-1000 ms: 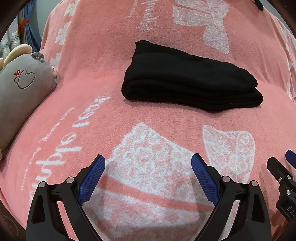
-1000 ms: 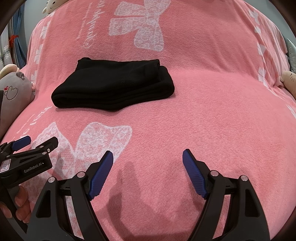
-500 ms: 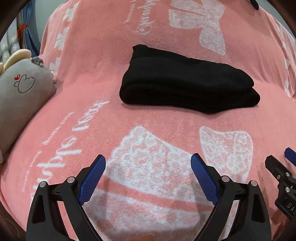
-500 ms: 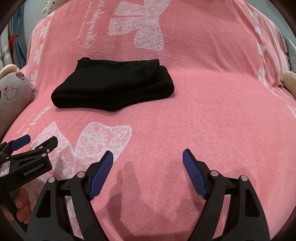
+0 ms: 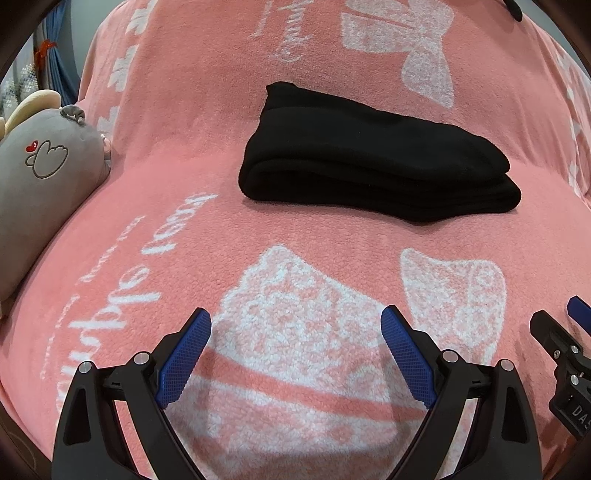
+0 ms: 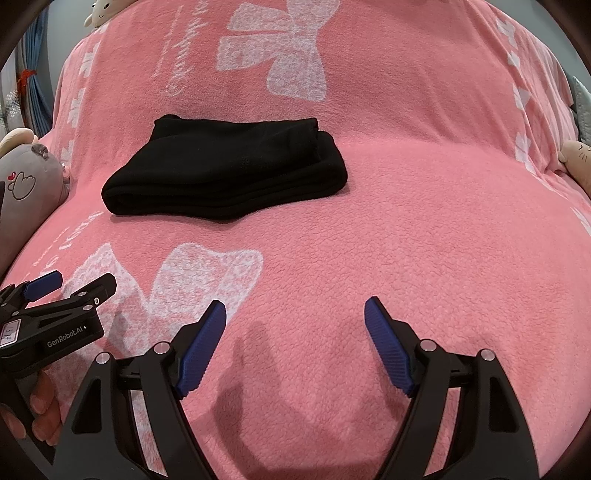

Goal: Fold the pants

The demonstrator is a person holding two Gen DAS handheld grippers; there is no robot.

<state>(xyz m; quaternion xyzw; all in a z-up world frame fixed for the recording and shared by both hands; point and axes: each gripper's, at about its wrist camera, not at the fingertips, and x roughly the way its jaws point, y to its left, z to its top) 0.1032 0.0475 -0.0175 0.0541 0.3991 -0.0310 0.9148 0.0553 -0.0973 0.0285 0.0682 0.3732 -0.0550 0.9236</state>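
Note:
Black pants (image 5: 376, 162) lie folded into a thick compact bundle on the pink fleece blanket (image 5: 184, 155); the right wrist view shows the same pants (image 6: 225, 173) left of centre. My left gripper (image 5: 295, 325) hovers well short of the bundle, open, blue pads wide apart with nothing between them. My right gripper (image 6: 295, 314) is also open and empty, over bare blanket to the right of the bundle. In the right wrist view the left gripper (image 6: 70, 284) shows at the left edge, held by a hand (image 6: 40, 413).
A grey plush toy (image 5: 40, 177) lies at the blanket's left edge. Another plush (image 6: 576, 158) sits at the far right, and a small white one (image 6: 101, 11) at the back. Blue curtains (image 5: 51, 62) hang behind on the left.

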